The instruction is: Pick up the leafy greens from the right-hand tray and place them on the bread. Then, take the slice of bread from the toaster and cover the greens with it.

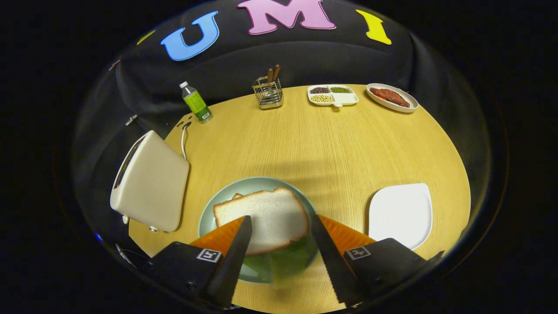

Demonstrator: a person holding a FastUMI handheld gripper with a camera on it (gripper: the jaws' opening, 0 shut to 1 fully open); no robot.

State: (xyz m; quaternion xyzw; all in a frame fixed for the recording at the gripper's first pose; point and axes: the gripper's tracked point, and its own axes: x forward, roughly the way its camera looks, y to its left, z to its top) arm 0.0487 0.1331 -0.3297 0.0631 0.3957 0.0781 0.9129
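Note:
A slice of white bread [266, 218] lies on top of green leaves [283, 261] on a pale green plate [244, 185]. A corner of another slice [236, 196] peeks out beneath it at the back. My gripper [279, 222] is open, its fingers set wide on either side of the top slice and just above the plate, pressing on nothing. The cream toaster [150, 181] stands to the left of the plate; I cannot see into its slots. To the right of the fingers sits a white square tray [401, 213] with nothing on it.
Along the far edge of the round wooden table [314, 139] stand a green-labelled bottle [196, 102], a wire utensil holder [268, 91], a divided dish of beans [332, 94] and an oval dish with red meat [391, 97]. The toaster's cord [184, 139] runs back behind it.

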